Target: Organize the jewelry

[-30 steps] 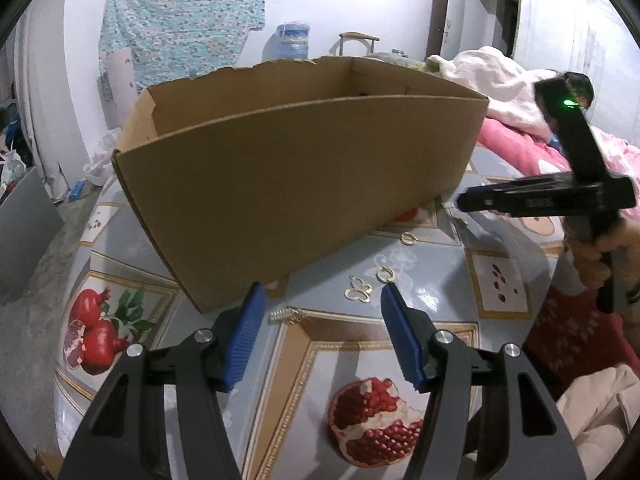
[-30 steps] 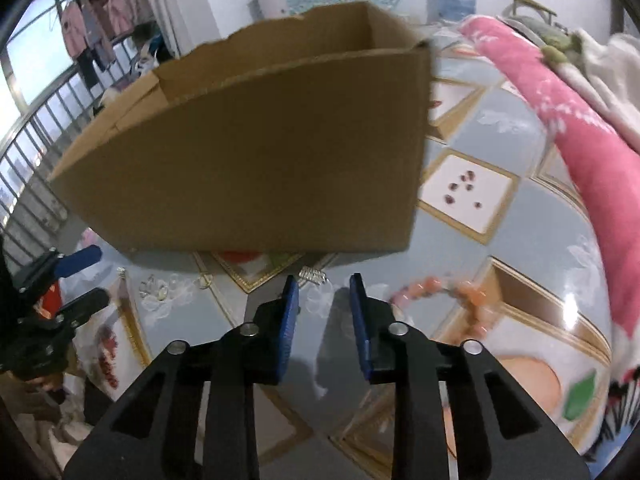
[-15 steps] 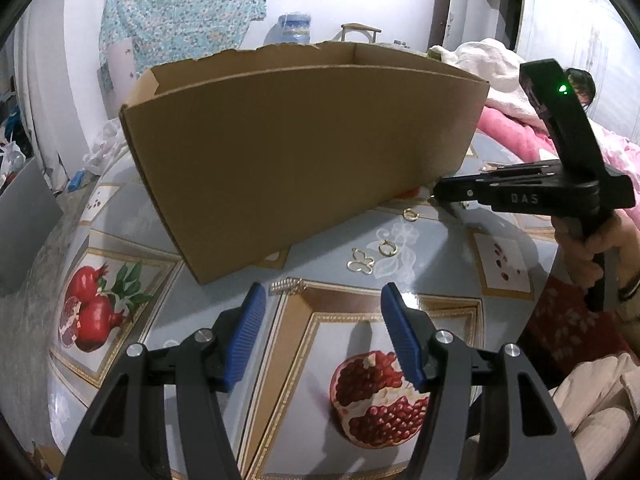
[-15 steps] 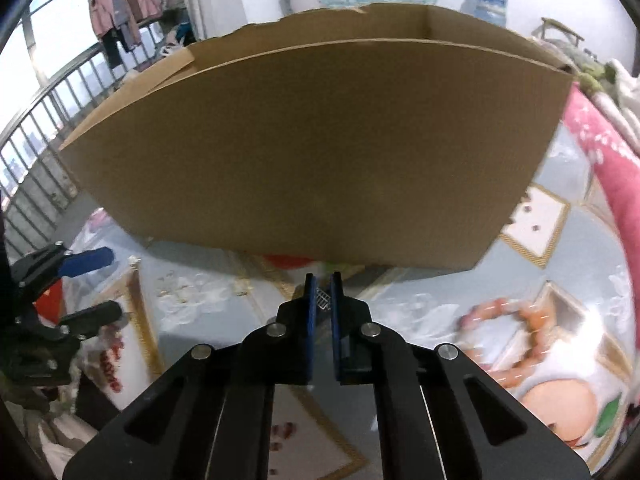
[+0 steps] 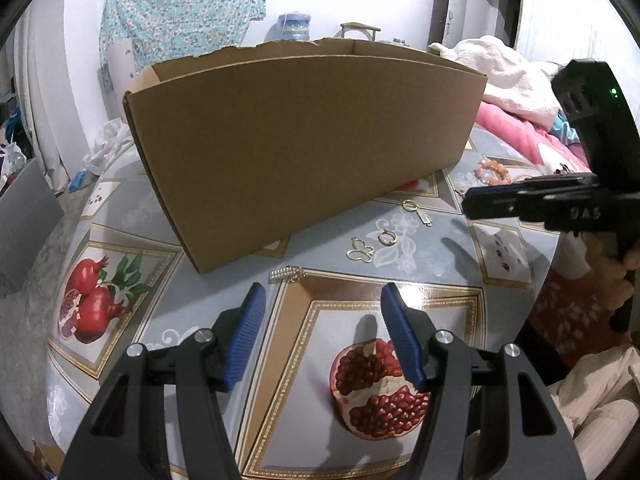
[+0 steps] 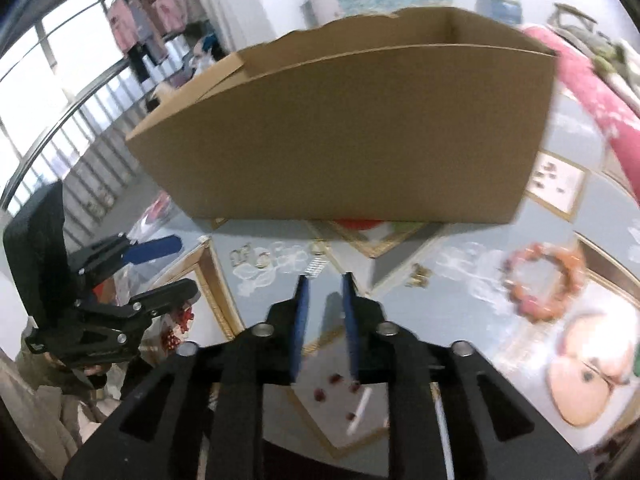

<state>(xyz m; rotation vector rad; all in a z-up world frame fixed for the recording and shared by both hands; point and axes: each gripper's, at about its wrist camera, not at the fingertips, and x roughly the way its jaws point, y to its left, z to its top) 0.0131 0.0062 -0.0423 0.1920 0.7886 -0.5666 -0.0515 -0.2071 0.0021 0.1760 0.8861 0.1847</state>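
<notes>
A tall cardboard box (image 5: 304, 152) stands on the patterned table (image 5: 360, 312). Loose jewelry lies in front of it: a gold butterfly piece (image 5: 360, 250), a gold ring (image 5: 386, 238), another ring (image 5: 409, 205), a small silver comb-like piece (image 5: 425, 218), a rhinestone strip (image 5: 286, 274) and a pink bead bracelet (image 6: 540, 276). My left gripper (image 5: 323, 294) hangs open over the table just short of the rhinestone strip, with nothing in it. My right gripper (image 6: 325, 280) has its jaws opening, nothing between them; the silver piece (image 6: 316, 267) lies just beyond its tips.
A pair of small gold earrings (image 6: 418, 276) lies right of the right gripper. Pink and white bedding (image 5: 516, 92) is heaped past the table's right edge. A person's hand (image 5: 624, 264) holds the right gripper's handle. A railing and hung clothes (image 6: 140, 36) are behind the box.
The right gripper shut at the small silver piece near the box's foot, then drew back and opened; the piece now lies on the table. The left gripper stayed open and nearly still.
</notes>
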